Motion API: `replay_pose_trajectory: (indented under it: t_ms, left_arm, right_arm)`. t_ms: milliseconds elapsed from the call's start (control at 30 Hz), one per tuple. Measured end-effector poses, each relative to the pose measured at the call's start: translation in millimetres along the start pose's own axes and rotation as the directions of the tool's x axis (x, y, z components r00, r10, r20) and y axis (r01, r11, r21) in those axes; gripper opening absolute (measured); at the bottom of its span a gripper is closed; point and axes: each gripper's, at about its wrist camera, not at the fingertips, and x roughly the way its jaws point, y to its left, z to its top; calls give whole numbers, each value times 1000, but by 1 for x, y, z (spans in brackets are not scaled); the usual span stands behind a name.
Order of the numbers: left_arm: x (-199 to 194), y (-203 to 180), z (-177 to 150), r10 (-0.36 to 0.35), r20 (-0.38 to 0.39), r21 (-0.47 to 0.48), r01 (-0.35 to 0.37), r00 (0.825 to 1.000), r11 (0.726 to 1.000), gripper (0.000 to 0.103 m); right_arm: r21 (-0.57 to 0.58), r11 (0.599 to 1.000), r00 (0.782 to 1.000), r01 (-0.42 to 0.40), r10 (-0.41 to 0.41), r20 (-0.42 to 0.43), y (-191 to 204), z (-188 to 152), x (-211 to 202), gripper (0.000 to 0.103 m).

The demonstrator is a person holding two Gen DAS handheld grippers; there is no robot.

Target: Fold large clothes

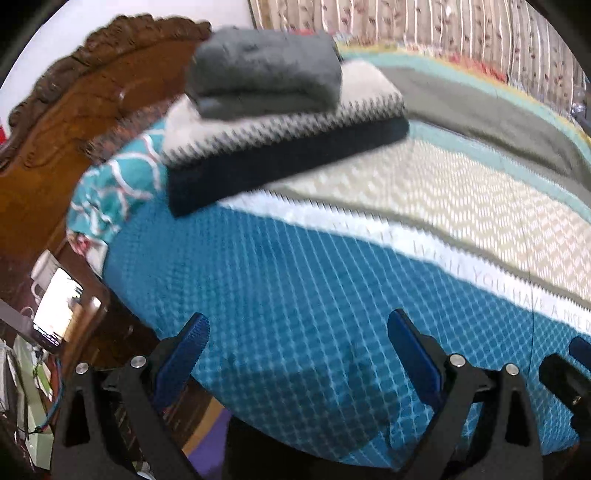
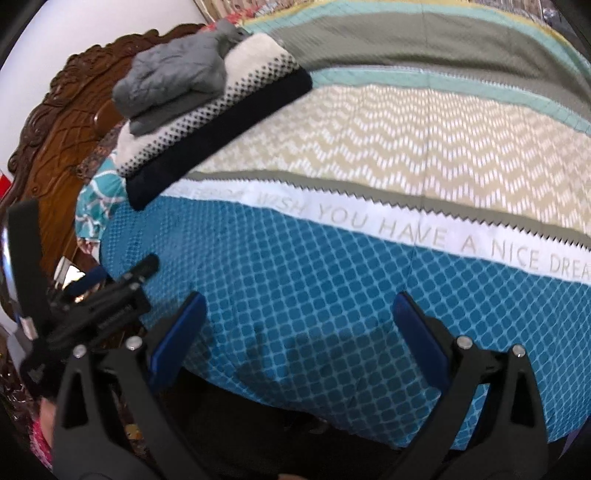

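**Two grippers spread wide over bedspread, folded stack upper left**

Both views were motion-blurred. Left gripper [image 1: 297,354] hung w/ fingers spread, nothing between them; right gripper [image 2: 299,339] likewise released, empty. Folded clothes sat stacked on the bedspread [image 1: 295,295] near the carved headboard [image 1: 74,110], upper left of frame: grey garment [image 1: 264,74] on top of a white-and-navy sweater [image 1: 288,147]. Teal patterned pillow [image 1: 110,192] was mostly hidden behind the stack. Right view alone read the lettering "YOU HAVE A NICE DREA…", cut off at right edge, and showed the left gripper's body at lower left. Left view alone showed a curtain [image 1: 443,33] along top, plus cluttered items lower left, too blurred to ID.
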Motion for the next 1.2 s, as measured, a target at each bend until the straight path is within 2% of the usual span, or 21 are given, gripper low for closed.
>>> replay_pose_trajectory:
  t_ms: [233,333,400,433,567,667,800,1200]
  left_arm:
    - [-35,5,20,50,142,-19,-48,989,999,101]
    - [-47,5,30,54,157,-27,-51,986,998,101]
    - [-54,5,33,21,162,-35,-16,986,999,101]
    - [-57,3,33,18,154,-42,-12,988,999,101]
    - [-44,-3,26,-29,12,-43,29,1000,999,101]
    - [-36,-8,14,-77,-44,-54,75,996,996,101]
    - [-24,-16,3,-136,-123,-53,130,983,990,101]
    - [-17,-20,-8,-104,-160,-25,102,982,995,101]
  right_arm:
    - [-11,1000,998,5,-4,61,6,1,-14,97]
    - [-12,1000,997,3,-2,75,3,0,-21,97]
    - [-10,1000,997,4,-3,80,5,-1,-22,97]
    - [-8,1000,997,4,-3,81,4,-1,-23,97]
    - [6,1000,996,5,-5,88,1,-1,-25,97]
    - [6,1000,996,2,-2,90,0,0,-25,97]
    - [11,1000,997,0,-1,83,2,-1,-24,97]
    - [18,1000,997,-1,-1,77,1,-1,-21,97]
